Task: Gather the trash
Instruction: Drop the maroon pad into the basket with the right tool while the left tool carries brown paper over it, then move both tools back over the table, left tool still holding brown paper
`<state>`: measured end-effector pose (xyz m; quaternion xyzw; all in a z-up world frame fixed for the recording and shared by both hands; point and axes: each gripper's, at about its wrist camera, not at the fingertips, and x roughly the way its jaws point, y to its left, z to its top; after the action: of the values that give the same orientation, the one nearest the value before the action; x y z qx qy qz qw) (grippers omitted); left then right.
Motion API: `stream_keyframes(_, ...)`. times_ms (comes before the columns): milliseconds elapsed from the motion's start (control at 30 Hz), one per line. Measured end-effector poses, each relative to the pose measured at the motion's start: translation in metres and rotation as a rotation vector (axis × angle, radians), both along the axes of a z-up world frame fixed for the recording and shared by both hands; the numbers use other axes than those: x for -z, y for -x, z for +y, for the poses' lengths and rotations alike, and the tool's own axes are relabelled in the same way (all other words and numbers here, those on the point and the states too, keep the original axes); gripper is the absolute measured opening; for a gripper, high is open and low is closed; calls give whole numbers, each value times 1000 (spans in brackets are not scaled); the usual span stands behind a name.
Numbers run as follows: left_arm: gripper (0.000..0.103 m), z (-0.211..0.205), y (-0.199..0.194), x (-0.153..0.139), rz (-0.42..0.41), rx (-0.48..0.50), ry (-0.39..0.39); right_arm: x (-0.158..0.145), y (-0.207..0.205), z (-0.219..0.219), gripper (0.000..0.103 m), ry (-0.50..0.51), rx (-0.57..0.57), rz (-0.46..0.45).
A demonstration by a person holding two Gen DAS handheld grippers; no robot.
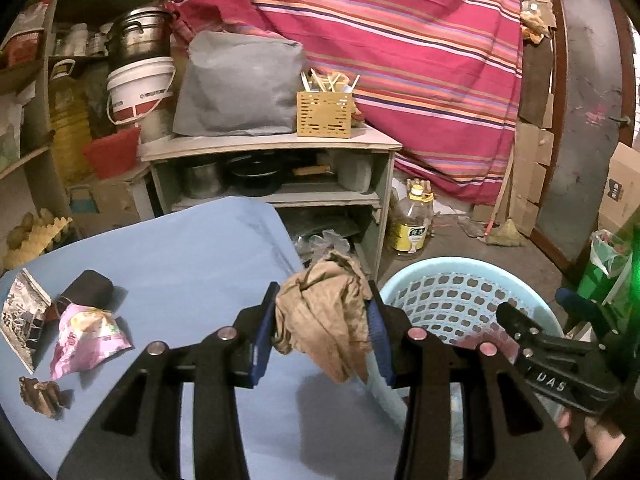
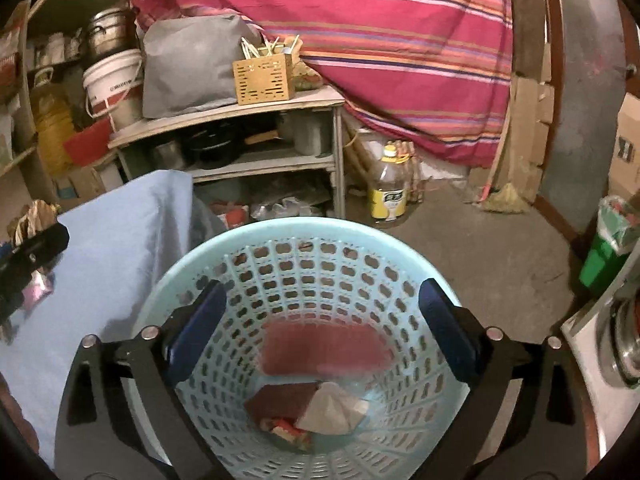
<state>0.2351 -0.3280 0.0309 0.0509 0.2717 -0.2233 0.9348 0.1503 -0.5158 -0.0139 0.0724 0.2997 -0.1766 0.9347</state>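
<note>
Much of the scene is cut off by the tongs themselves. In the left wrist view the near part of the blue table (image 1: pixel 192 248) is covered by the black arms of the left tongs (image 1: pixel 324 332), and only a sliver of a hand (image 1: pixel 592 436) is seen at the lower right corner. The red thing (image 2: pixel 324 348) in the basket (image 2: pixel 304 228) is blurred and cannot be made out.

The left tongs are pointed downward over the right edge of the table, beside the basket rim. The right tongs (image 2: pixel 320 332) are held tilted down into the mouth of the basket, and their black body (image 1: pixel 560 364) is seen across the basket in the left view.

A crumpled brown paper (image 1: pixel 324 320) is clenched between the blue pads of the left tongs and hangs just short of the basket. The right tongs are released, their blue pads (image 2: pixel 198 332) spread wide with nothing between them; scraps (image 2: pixel 312 408) are lying on the basket floor below.

Left on the table near its left edge are a pink wrapper (image 1: pixel 88 340), a dark box (image 1: pixel 86 290), a printed card (image 1: pixel 22 320) and a brown scrap (image 1: pixel 42 396), all well apart from the left tongs.
</note>
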Motion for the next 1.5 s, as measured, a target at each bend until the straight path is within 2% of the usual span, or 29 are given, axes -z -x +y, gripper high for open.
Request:
stream_keyframes(333,42,-35,1,15,30,66,-3,-19,30,-31,98,18,118,-59)
stream_keyframes(500,42,-61,-2,21,60,115,17,-24,46,-49,98,-30,170,-89)
stream_keyframes(700,43,-85,-11,33,102,140,3,-26,55,-60,98,-46,199,-96)
stream_keyframes(1033,43,-94,-5,32,71,156,-7,-27,54,-66,98,-53,209,-97)
stream_keyframes(1067,44,-95,-4,33,72,160,-12,-27,55,-66,98,-55,211,-98)
stream_keyframes(1200,75,-97,2,34,44,148,-39,-29,56,-65,98,-48,213,-101)
stream_keyframes(1267,79,-95,6,32,27,154,-47,-28,55,-63,98,-46,212,-100)
stream_keyframes(1500,80,-75,13,28,-1,153,-64,-24,46,-57,98,-51,211,-74)
